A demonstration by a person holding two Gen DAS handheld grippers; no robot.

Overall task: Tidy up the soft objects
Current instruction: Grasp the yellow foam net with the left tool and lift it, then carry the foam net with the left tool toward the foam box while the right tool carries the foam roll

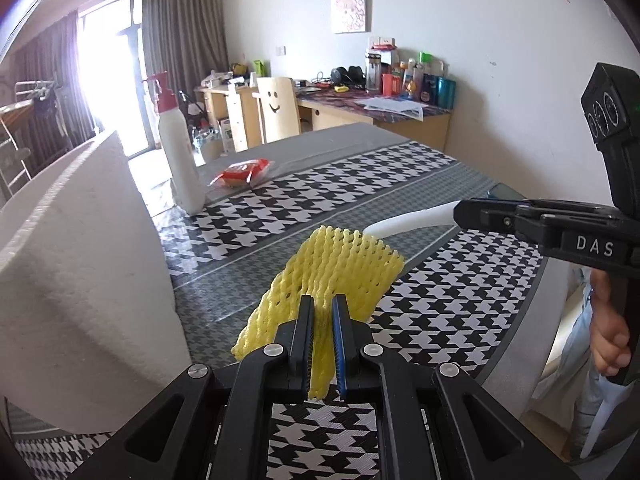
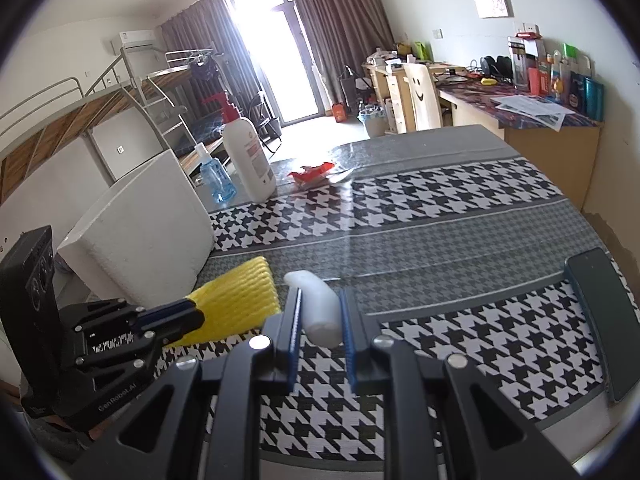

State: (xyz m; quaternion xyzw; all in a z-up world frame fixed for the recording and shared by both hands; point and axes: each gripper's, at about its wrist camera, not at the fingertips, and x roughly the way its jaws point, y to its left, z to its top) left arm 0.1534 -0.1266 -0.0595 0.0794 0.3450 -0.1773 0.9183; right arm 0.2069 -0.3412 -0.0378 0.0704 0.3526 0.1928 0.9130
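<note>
A: Left gripper (image 1: 323,322)?
B: Fingers clamped on yellow foam net (image 1: 340,264), lifted above houndstooth tabletop (image 1: 460,312), beside white foam box (image 1: 80,280).
A: Right gripper (image 2: 320,320)?
B: Fingers pinching white foam tube (image 2: 316,304), just beside the net.

Both wrist fisheyes close above the houndstooth table (image 1: 460,304), facing the window, sharing the white foam box (image 2: 148,220)

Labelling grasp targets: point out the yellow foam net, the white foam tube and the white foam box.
yellow foam net (image 1: 340,264), left wrist view, mesh above the fingers.
white foam tube (image 2: 318,300), right wrist view, middle of the tube.
white foam box (image 2: 152,220), right wrist view, side wall.
</note>
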